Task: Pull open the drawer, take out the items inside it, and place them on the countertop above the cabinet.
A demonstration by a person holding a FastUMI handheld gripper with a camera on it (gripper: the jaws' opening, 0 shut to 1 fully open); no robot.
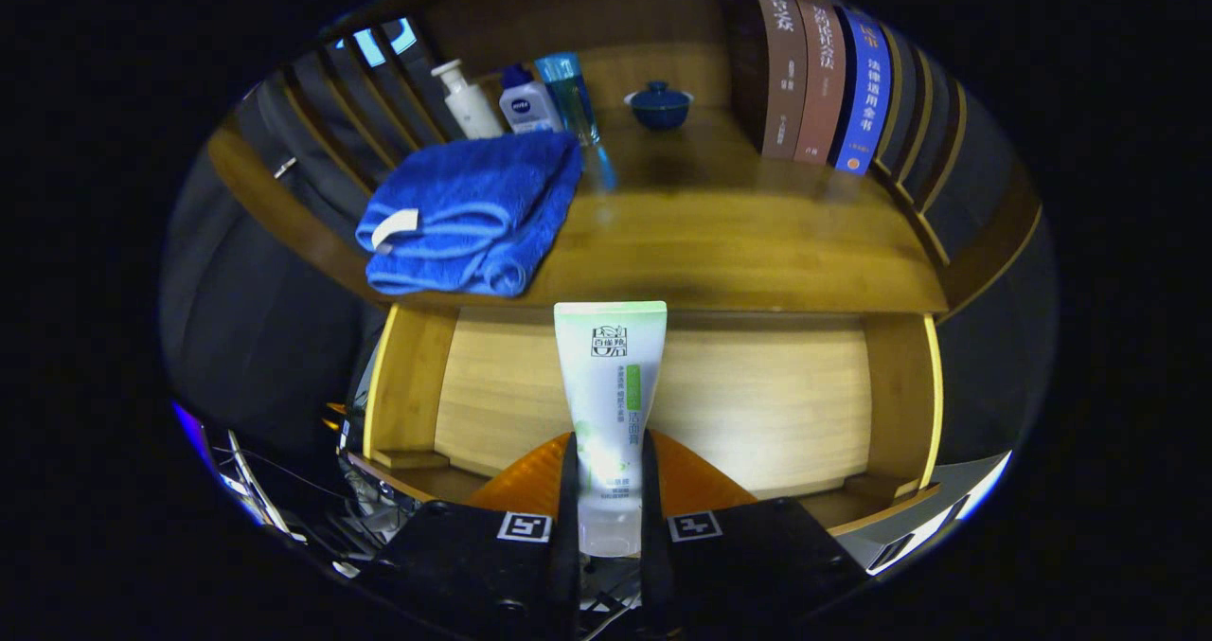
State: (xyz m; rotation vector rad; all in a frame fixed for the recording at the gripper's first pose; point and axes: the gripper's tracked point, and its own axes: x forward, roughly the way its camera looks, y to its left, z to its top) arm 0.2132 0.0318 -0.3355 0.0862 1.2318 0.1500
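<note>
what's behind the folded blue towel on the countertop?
Behind the towel stand a white pump bottle, a blue-capped bottle and a clear blue bottle; their bases are hidden. Hand-held gripper grips the tube.

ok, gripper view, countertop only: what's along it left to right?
On the countertop: folded blue towel → white pump bottle → blue-capped white bottle → clear blue bottle → blue lidded bowl → row of books. The hand-held gripper is shut on the white tube, below the counter.

Folded blue towel (471, 213), three bottles (525, 101) behind it, lidded blue bowl (659, 105), upright books (819, 78) beside the bowl.
</note>
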